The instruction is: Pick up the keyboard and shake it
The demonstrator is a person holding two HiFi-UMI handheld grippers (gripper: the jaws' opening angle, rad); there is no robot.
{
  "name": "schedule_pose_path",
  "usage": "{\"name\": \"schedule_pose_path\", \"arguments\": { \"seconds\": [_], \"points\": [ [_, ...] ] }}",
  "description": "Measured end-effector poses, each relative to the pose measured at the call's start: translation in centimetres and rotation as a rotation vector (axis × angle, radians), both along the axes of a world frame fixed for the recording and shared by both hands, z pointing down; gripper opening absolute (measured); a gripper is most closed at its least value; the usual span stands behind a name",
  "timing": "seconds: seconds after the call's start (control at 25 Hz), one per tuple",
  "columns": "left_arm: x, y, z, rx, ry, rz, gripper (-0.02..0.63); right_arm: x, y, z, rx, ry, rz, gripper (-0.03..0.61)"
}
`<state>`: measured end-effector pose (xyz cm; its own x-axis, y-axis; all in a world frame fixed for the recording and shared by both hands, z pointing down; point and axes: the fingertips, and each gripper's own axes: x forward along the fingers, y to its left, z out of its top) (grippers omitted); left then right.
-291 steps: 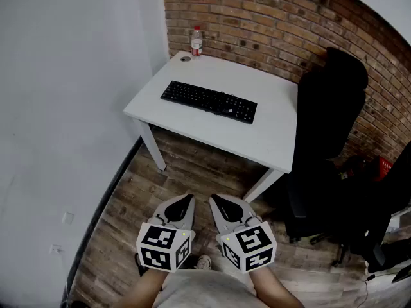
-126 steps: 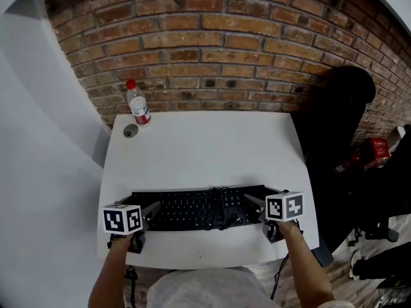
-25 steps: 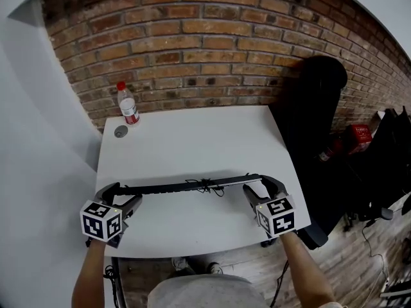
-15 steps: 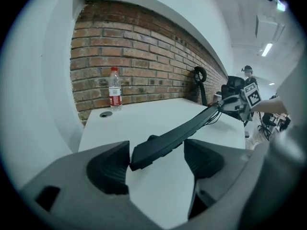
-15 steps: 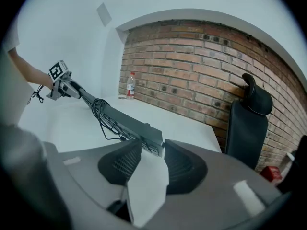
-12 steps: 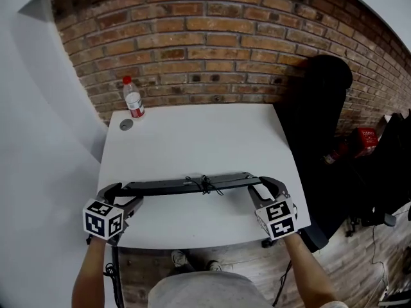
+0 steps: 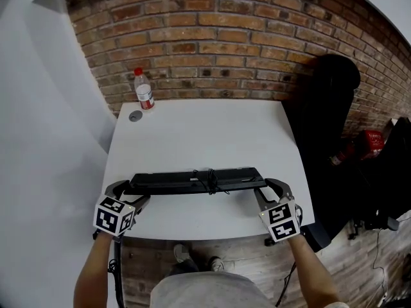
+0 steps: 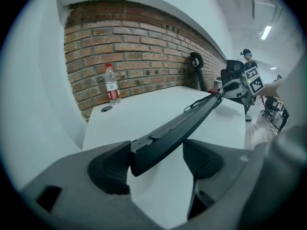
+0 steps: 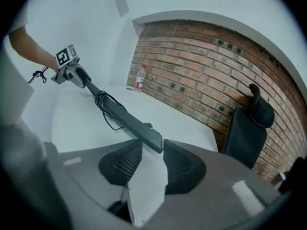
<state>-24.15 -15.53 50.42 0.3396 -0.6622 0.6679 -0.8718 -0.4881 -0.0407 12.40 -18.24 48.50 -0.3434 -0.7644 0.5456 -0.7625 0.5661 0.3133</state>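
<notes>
Office workspace with an exposed brick wall

A white surface (image 7: 192, 136) is set against a brick wall (image 7: 225, 43), and a plain white wall (image 7: 45, 108) is seen to the left of the surface. A black computer keyboard (image 7: 192, 180) with a trailing cable is seen near the surface's front edge. A plastic water bottle (image 7: 144, 90) is stood at its far left corner. A black high-backed office chair (image 7: 327, 108) is placed just right of the surface, and wood-plank flooring (image 7: 347, 268) is shown below it. A strip ceiling light (image 8: 265, 32) and another office chair (image 8: 233, 68) are made out beyond the surface's right end.
</notes>
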Motion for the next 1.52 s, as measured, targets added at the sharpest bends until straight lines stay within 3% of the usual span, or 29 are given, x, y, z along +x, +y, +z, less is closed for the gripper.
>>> {"name": "schedule_pose_path", "arguments": {
  "seconds": [1.04, 1.24, 1.52],
  "points": [
    [0.0, 2.7, 4.8, -0.068, -0.19, 0.058, 0.353, 0.1, 3.6, 4.2, 0.022, 0.236, -0.097, 0.155],
    [0.3, 3.3, 5.8, -0.117, -0.18, 0.059, 0.376, 0.2, 4.3, 5.7, -0.016, 0.278, -0.116, 0.161],
    [0.4, 3.5, 5.7, -0.119, -0.118, 0.024, 0.373, 0.1, 4.9, 6.5, -0.053, 0.297, -0.131, 0.166]
  ]
}}
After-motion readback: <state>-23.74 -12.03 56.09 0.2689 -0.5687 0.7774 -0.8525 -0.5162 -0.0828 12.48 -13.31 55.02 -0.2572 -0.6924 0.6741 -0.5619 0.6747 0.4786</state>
